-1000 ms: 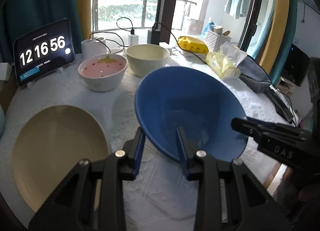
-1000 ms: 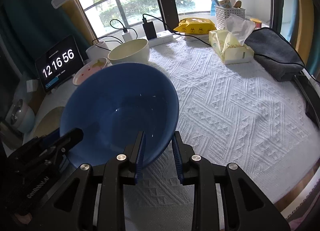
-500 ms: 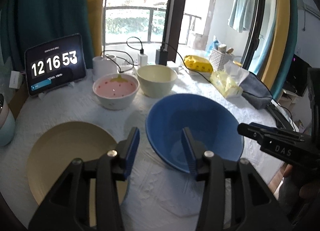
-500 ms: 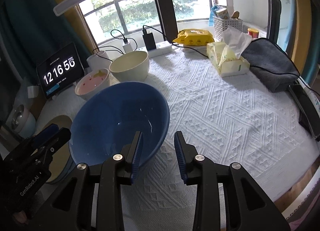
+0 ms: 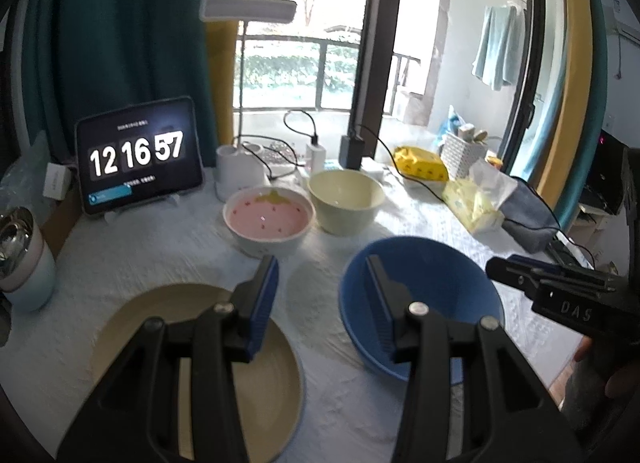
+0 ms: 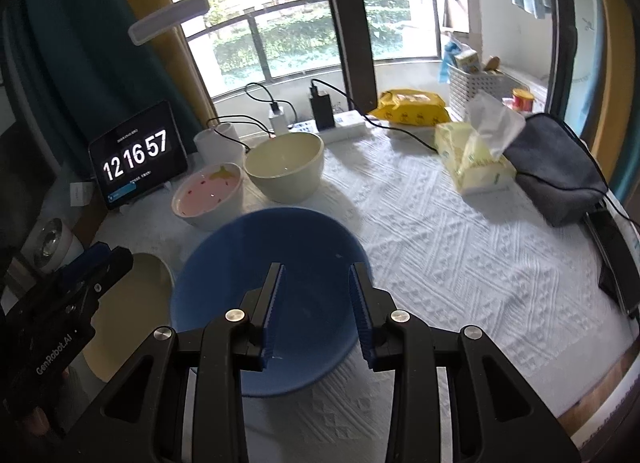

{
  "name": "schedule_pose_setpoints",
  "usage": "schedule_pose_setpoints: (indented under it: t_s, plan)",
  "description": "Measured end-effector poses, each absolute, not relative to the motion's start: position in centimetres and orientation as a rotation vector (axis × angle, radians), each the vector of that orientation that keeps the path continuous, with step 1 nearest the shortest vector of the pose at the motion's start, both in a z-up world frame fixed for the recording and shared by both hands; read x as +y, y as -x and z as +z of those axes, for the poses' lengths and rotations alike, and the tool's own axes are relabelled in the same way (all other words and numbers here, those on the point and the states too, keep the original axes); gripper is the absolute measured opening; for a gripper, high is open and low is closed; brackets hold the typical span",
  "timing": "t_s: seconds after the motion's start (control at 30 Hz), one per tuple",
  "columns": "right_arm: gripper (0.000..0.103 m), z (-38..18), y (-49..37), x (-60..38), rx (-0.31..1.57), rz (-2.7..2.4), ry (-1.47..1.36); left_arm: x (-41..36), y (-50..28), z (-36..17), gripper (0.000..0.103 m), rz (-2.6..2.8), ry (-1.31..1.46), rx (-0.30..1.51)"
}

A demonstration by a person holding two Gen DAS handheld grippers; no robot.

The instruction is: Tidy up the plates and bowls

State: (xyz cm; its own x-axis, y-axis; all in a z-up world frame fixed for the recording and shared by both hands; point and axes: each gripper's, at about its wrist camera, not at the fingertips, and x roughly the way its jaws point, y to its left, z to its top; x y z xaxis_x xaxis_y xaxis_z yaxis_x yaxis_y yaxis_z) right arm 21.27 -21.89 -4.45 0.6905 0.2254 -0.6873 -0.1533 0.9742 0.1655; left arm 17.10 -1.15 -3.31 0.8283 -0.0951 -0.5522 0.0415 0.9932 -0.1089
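Blue bowl [image 6: 276,303] sits released on cloth beside tan plate [image 5: 208,363]; left gripper [image 5: 320,295] and right gripper [image 6: 316,295] both open, empty. Next, probably: stack pink bowl [image 5: 268,219]

So the table [image 6: 460,263] fills most of both views. In the right wrist view the big bowl [image 6: 304,263] sits low centre, with a plate [image 6: 128,303] to its left at the frame's lower left. Behind the big bowl, up-left, two smaller bowls stand side by side: the spotted bowl [image 6: 210,195] left, the plain bowl [image 6: 286,171] right. Tablet clock [image 6: 138,155] is further left, at the back edge. Tissue box [image 6: 472,163] and a pouch [image 6: 556,171] sit upper right, pouch to the right of the box. A snack bag [image 6: 412,109] and basket [image 6: 480,87] are behind them, near the window.
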Motion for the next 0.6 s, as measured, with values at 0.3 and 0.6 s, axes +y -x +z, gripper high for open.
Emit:
schedule_pose_setpoints:
  t_s: [0.3, 0.6]
  plan:
    - [0.035, -3.2, -23.0, -19.2, 0.780, 0.262, -0.039, 1.5, -17.6, -2.4, 0.046, -0.011, 0.124, 0.564]
    - [0.035, -2.6, -24.8, -16.2, 0.781, 0.308, 0.001, 4.1, -18.8, -2.3, 0.046, 0.025, 0.155, 0.561]
